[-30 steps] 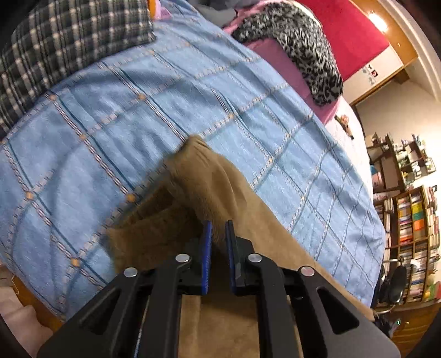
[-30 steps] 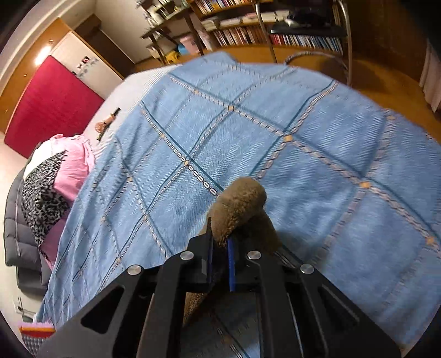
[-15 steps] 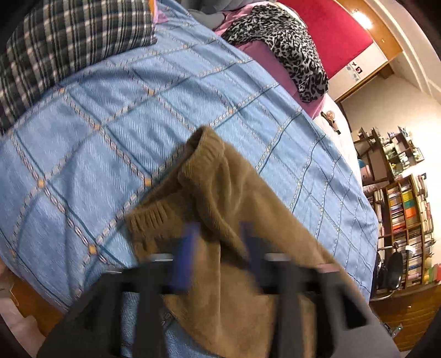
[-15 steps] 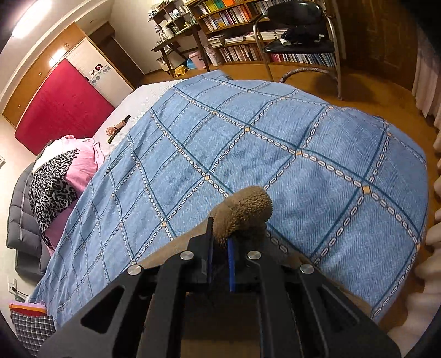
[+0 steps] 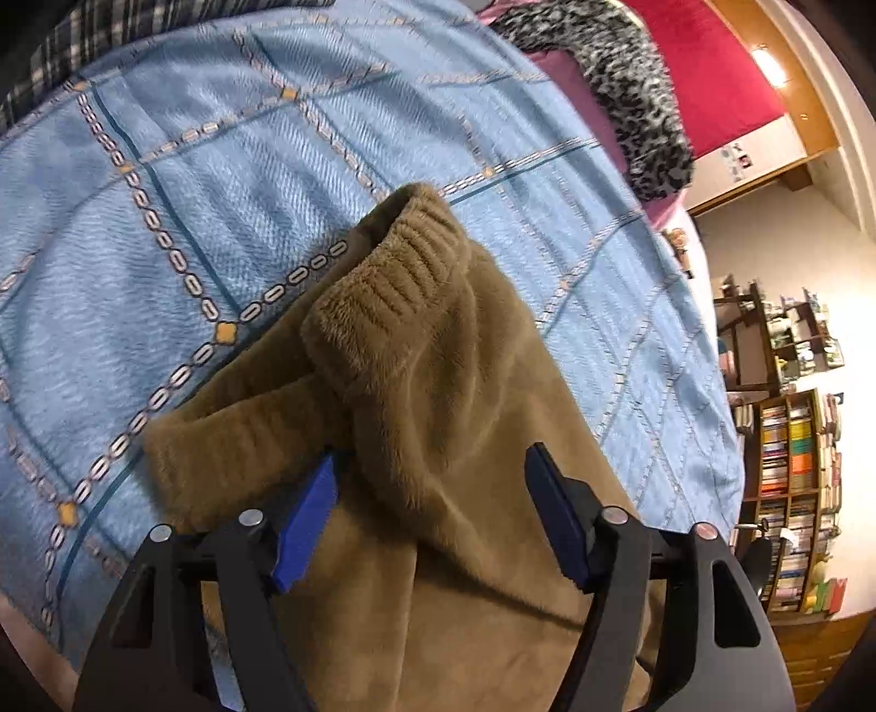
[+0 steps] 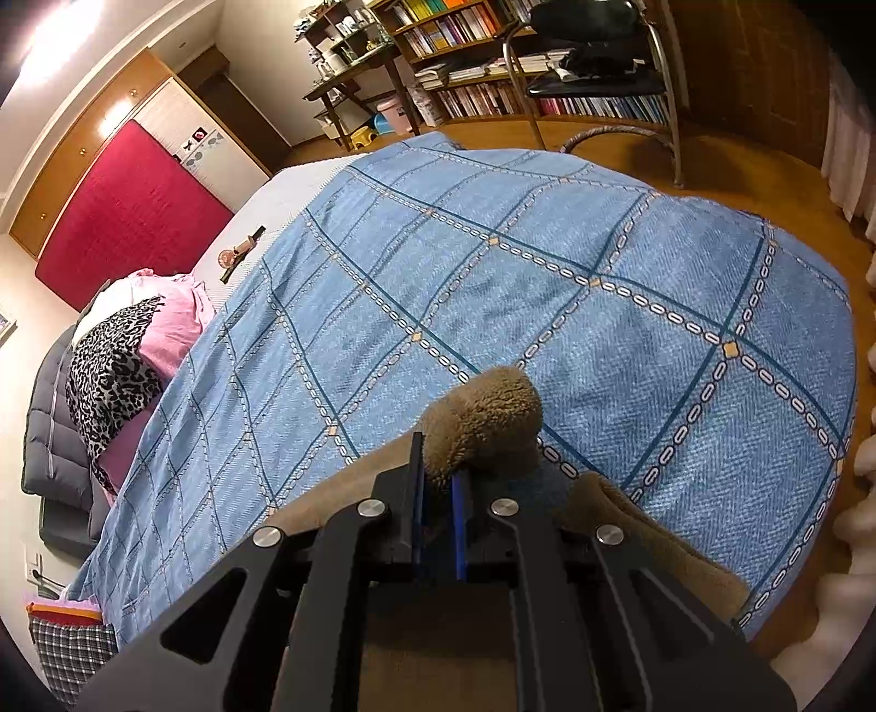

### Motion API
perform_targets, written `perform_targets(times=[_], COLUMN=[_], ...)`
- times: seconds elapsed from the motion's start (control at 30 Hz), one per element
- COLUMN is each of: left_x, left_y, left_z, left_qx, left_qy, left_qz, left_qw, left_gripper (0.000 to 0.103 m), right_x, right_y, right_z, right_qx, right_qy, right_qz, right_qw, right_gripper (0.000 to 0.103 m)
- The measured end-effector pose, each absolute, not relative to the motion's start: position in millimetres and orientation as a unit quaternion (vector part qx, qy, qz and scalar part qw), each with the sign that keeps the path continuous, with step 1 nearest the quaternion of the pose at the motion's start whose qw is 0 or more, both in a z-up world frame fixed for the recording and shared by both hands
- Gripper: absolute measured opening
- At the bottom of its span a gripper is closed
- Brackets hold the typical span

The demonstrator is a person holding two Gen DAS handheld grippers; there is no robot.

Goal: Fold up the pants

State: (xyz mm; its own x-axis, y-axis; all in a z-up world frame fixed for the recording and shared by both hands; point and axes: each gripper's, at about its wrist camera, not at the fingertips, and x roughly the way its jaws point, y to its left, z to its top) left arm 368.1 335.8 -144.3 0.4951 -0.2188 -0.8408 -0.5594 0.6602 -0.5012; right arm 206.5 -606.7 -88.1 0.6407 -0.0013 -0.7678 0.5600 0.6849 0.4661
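Brown fleece pants [image 5: 438, 416] lie on the blue patterned bedspread [image 5: 230, 181], their ribbed cuffs [image 5: 405, 274] bunched ahead of my left gripper [image 5: 432, 493]. The left gripper is open, its blue pads on either side of a fold of the fabric, holding nothing. In the right wrist view my right gripper [image 6: 438, 482] is shut on a bunched end of the pants [image 6: 484, 416], held a little above the bedspread [image 6: 547, 301]. More brown fabric [image 6: 657, 542] trails to its right and under it.
A leopard-print cloth [image 6: 109, 372] and pink bedding [image 6: 175, 323] lie at the head of the bed. A plaid cloth [image 5: 164, 33] lies at the far edge in the left view. A chair [image 6: 597, 71] and bookshelves [image 6: 482, 60] stand beyond the bed's foot.
My left gripper has opened and let go of the pants, which now lie on the bedspread. My right gripper stays shut on its end and has risen slightly.
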Motion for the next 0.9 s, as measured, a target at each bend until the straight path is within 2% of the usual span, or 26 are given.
perform_targets(times=[0.07, 0.13, 0.23, 0.33, 0.67, 0.9], left_x=[376, 381, 380, 375, 367, 325], left_y=[337, 339, 342, 341, 351, 372], left_z=[-152, -158, -157, -140, -54, -35], left_qx=[-0.398, -0.401, -0.408, -0.401, -0.395, -0.388], left_qy=[0.500, 0.510, 0.514, 0.506, 0.452, 0.442], left_qz=[0.115, 0.122, 0.130, 0.130, 0.087, 0.088], left_qw=[0.761, 0.751, 0.743, 0.752, 0.795, 0.804], left_gripper=[0.050, 0.028, 0.010, 0.007, 0.006, 0.006], right_x=[208, 210, 213, 219, 227, 173], right_y=[-607, -610, -610, -608, -622, -630], right_z=[-92, -95, -97, -97, -74, -69], right_qx=[0.359, 0.358, 0.350, 0.339, 0.337, 0.361], right_qy=[0.392, 0.394, 0.395, 0.396, 0.373, 0.361], right_qz=[-0.172, -0.175, -0.178, -0.175, -0.169, -0.160], right_qw=[0.830, 0.828, 0.830, 0.835, 0.848, 0.845], right_gripper=[0.008, 0.008, 0.008, 0.008, 0.007, 0.007])
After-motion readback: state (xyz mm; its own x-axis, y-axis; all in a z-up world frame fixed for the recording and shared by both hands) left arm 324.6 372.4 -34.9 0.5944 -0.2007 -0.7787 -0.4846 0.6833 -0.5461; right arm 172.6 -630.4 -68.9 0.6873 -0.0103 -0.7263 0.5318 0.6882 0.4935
